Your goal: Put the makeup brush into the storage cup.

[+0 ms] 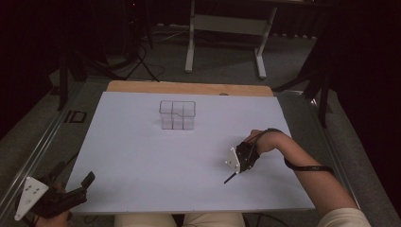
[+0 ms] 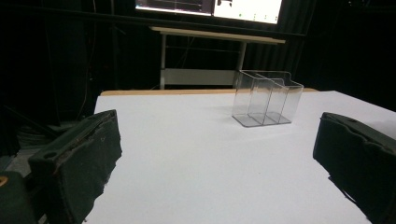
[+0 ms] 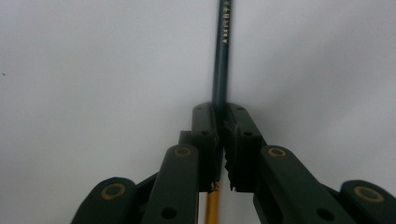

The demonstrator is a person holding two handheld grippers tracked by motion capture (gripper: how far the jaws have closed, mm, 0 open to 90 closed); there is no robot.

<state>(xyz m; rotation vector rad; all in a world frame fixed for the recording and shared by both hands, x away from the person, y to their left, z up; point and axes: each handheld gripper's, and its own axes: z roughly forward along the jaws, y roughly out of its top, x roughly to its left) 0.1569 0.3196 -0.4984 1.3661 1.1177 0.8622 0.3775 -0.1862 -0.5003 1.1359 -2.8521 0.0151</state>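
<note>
- pencil [image 3: 221,60]: dark-barrelled with a yellow end, clamped between the jaws of the right gripper [image 3: 220,122] at the near right of the white bench [image 1: 142,161]; in the high view its tip [image 1: 229,178] slants down-left toward the sheet, at or just above it.
- right gripper: jaws narrow, pressed shut on the pencil barrel.
- left gripper [image 2: 215,154]: jaws wide with nothing between them, resting at the near left corner, facing the clear organizer [image 2: 266,98].
- clear organizer [image 1: 177,115]: upright, far centre of the bench, well apart from both grippers.
- risk: the grip looks to sit close to one end, so the long barrel could pivot or slide out on a quick swing.
- risk: the compartments are narrow and see-through; a misjudged approach could strike the rim and tip or push the light organizer.
</note>
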